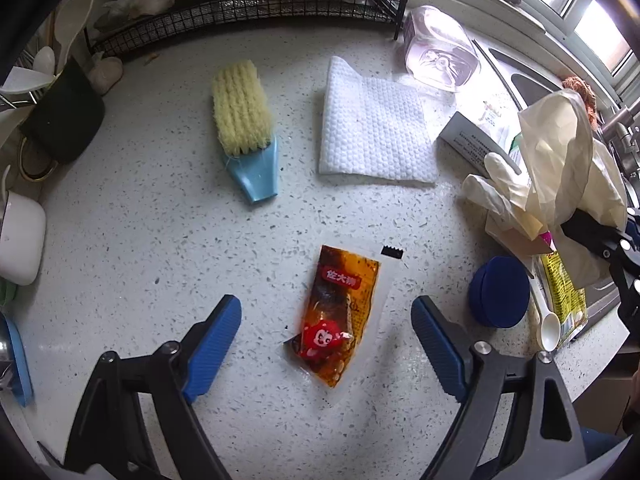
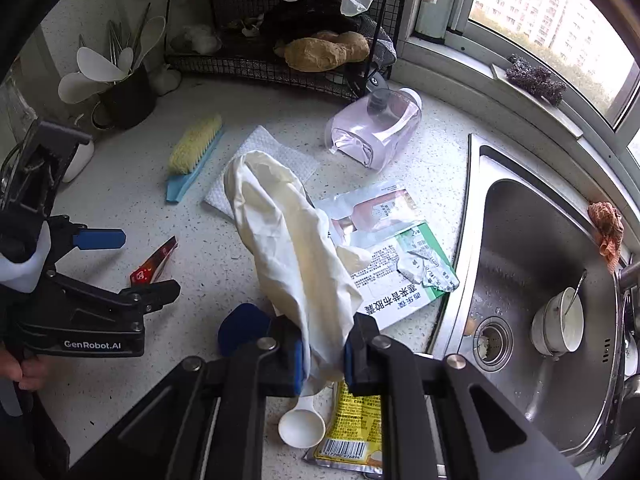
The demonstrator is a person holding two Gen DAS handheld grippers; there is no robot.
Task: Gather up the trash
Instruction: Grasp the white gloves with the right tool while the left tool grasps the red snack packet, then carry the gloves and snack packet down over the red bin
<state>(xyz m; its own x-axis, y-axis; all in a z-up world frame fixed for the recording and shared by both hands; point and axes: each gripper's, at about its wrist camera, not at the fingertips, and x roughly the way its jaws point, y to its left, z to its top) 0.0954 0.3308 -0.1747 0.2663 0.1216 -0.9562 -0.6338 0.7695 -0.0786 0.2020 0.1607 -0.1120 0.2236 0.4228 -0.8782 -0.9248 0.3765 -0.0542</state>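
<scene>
A red-brown sauce packet [image 1: 336,312] lies flat on the speckled counter [image 1: 160,232]. My left gripper [image 1: 326,340] is open just above it, one blue finger on each side. The packet also shows in the right wrist view [image 2: 154,264], under the left gripper [image 2: 136,264]. My right gripper [image 2: 322,356] is shut on a cream rubber glove [image 2: 288,248] and holds it above the counter. The glove also shows at the right of the left wrist view [image 1: 560,168]. Torn paper packaging [image 2: 400,268] lies beside the sink [image 2: 520,240].
A yellow brush [image 1: 244,120] with a blue handle, a white cloth [image 1: 372,128] and a tipped clear jug [image 1: 436,52] lie behind. A blue lid [image 1: 498,296], white spoon [image 2: 302,424] and yellow packet [image 2: 352,428] lie right. A wire rack [image 2: 280,40] stands at the back.
</scene>
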